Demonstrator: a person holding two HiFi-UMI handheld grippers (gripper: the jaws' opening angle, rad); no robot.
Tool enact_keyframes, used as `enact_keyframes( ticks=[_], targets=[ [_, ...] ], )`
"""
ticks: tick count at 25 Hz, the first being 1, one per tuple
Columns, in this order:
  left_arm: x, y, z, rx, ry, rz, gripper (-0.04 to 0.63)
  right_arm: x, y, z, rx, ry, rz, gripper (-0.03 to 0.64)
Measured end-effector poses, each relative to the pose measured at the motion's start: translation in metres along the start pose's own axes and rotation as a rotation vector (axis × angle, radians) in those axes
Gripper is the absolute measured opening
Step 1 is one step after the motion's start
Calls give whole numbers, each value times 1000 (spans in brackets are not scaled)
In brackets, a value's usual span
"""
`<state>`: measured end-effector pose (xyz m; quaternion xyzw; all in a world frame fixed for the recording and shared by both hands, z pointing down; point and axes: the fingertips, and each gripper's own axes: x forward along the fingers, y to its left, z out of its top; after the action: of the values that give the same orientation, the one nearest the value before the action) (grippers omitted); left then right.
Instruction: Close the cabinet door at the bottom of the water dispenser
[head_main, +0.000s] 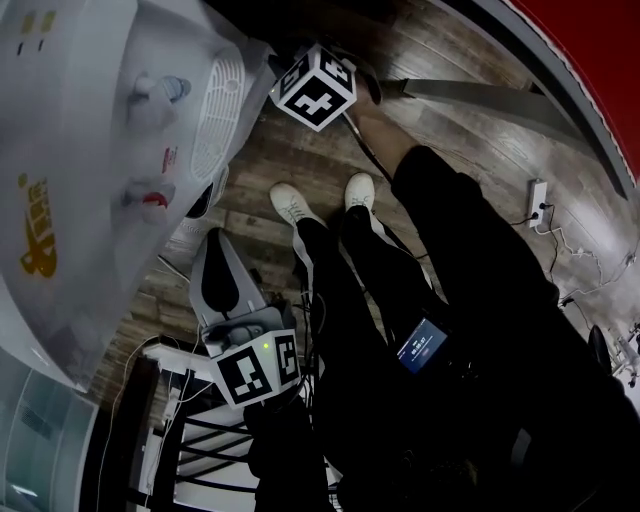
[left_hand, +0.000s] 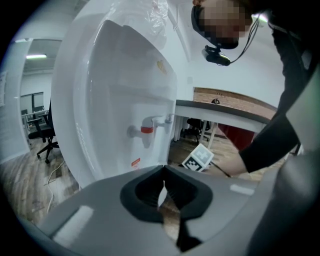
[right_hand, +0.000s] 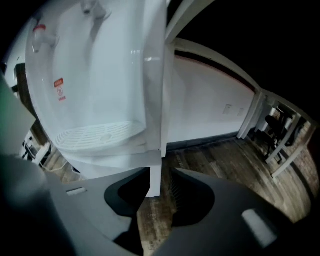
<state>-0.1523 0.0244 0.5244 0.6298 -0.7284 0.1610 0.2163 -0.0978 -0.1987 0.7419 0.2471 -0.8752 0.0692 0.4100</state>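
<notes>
The white water dispenser (head_main: 90, 150) fills the left of the head view, with its taps and drip tray (right_hand: 95, 134) showing. Its lower cabinet shows as a white panel (right_hand: 156, 172) whose vertical edge and bottom corner stand between the jaws of my right gripper (right_hand: 160, 176). Those jaws are open, with floor showing between the panel edge and the right jaw. The right gripper's marker cube (head_main: 313, 87) sits close to the dispenser's front. My left gripper (head_main: 210, 245) hangs lower and nearer me, shut and empty, pointing at the dispenser (left_hand: 125, 100).
My legs and white shoes (head_main: 290, 203) stand on the wood floor (head_main: 450, 120) right of the dispenser. A power strip with cables (head_main: 538, 203) lies at the right. A black wire rack (head_main: 200, 440) is at the bottom left, an office chair (left_hand: 42, 135) farther off.
</notes>
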Motion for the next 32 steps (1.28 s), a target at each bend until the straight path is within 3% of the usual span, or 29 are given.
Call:
enact_keyframes(
  ticks=[3,8,11,14,18,22,27,32],
  targets=[
    [-4,-6,10,-1,-25,-9,8,-35,-9,-17,74,-41,-52,94],
    [-29,-7,51,-8,-113,10,8,-91,-7,-28,87,-75,-109,0],
    [-41,-3,63,-53,-127,32,8,-118,-6,3,71,-150,-119,0],
    [-55,-7,82,-23,-152,12,6,-161,13,34,108,-243,-92,0],
    [-89,-11,129,6,-198,-5,8,-253,39,69,205,-349,-57,0],
    [-123,-4,181,9,-254,6,8,-349,47,124,224,-468,-60,0],
    [-149,-7,255,28,-365,-23,8,-452,35,202,215,-641,-176,0],
    [-184,-4,314,-26,-481,-59,8,-543,41,266,119,-819,-335,0]
  ],
)
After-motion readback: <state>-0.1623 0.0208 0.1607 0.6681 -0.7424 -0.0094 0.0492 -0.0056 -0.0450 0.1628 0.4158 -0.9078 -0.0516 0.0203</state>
